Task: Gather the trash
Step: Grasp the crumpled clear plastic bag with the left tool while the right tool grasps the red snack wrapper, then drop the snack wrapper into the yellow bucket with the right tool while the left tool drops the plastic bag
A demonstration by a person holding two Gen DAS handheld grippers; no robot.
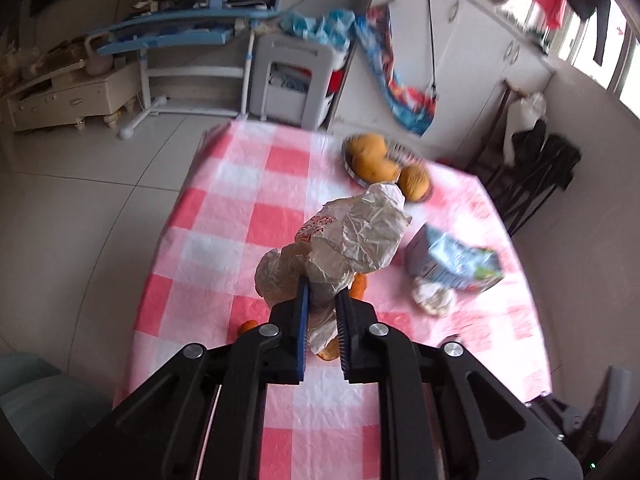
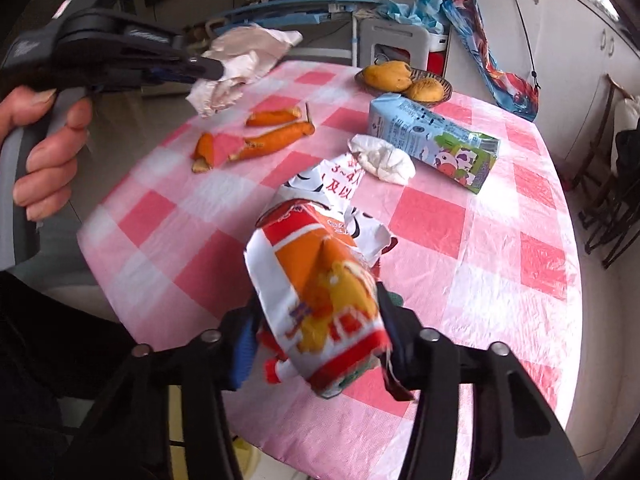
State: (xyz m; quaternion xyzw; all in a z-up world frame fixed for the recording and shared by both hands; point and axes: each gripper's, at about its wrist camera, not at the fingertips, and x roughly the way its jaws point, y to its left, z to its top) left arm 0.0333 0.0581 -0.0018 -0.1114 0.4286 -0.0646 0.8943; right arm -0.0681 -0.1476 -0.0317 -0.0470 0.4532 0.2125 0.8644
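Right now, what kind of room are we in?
Probably a room in someone's home, used for eating and studying: a table with a pink checked cloth, a blue study desk with books, and white cupboards along the wall.

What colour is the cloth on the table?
Pink, red and white checks on the tablecloth, clearest in the right wrist view.

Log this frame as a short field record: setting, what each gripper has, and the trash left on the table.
Setting: round table with pink-and-white checked cloth
Left gripper: shut on crumpled translucent paper wrapper, lifted off the table
Right gripper: shut on orange-and-red printed snack bag
Left on table: orange peel strips, white crumpled tissue, blue-and-green drink carton, torn white printed paper
Not trash: wicker basket of yellow fruit
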